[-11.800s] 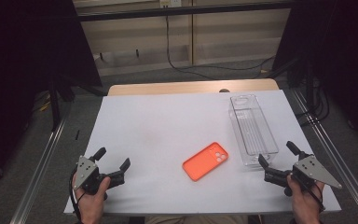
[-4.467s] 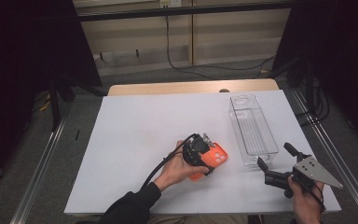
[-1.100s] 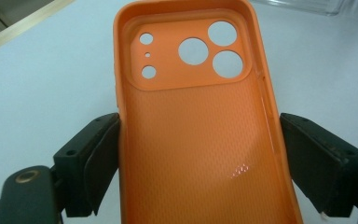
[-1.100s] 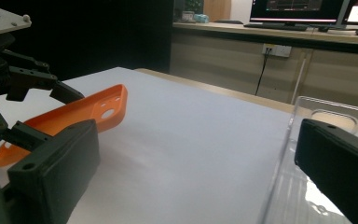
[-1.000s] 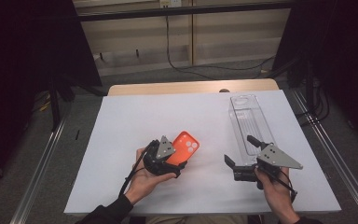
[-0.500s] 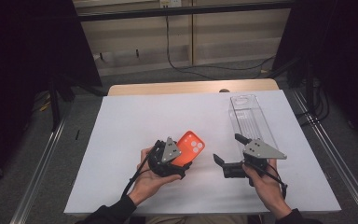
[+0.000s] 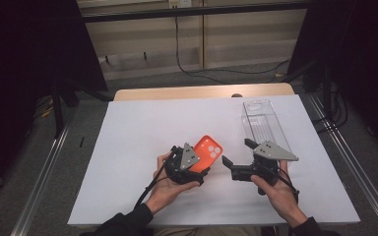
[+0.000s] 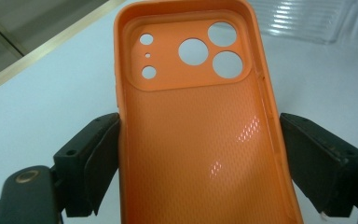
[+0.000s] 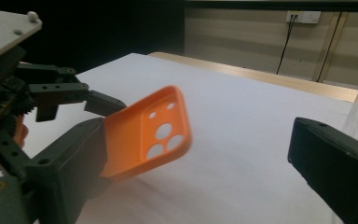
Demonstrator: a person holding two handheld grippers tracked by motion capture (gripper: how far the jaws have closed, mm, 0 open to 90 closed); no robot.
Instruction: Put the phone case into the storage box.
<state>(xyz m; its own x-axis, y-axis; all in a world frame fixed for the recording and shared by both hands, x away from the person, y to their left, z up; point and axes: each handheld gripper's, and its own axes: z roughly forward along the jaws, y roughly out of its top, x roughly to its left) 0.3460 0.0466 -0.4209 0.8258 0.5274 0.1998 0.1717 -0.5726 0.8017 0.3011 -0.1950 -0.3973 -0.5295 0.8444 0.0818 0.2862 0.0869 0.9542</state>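
The pickup looks done: the left tongs (image 7: pixel 203 166) grip the orange soft-plastic phone case (image 7: pixel 208 151) by its two long edges and hold it clear of the white-covered table (image 7: pixel 128 147), near the middle and toward the near side. What seems left is a handover or a placing. The right tongs (image 7: pixel 237 158), just to the right of the case, stand open with their jaws spread and pointed at it, not touching it. In the right gripper view the case (image 9: pixel 149 133) sits between the two wide jaws, closer to the left one. The clear, long rectangular plastic tray (image 7: pixel 265 125) lies on the table on the far right, empty as far as can be told, so it may be where the case goes.

In the left gripper view the case (image 8: pixel 196 121) shows its hollow inner face, with a fine dimpled texture that catches the light, a raised rim all round, and at the far end a camera panel with three large round holes and a few small ones. It tilts up and away from the hand
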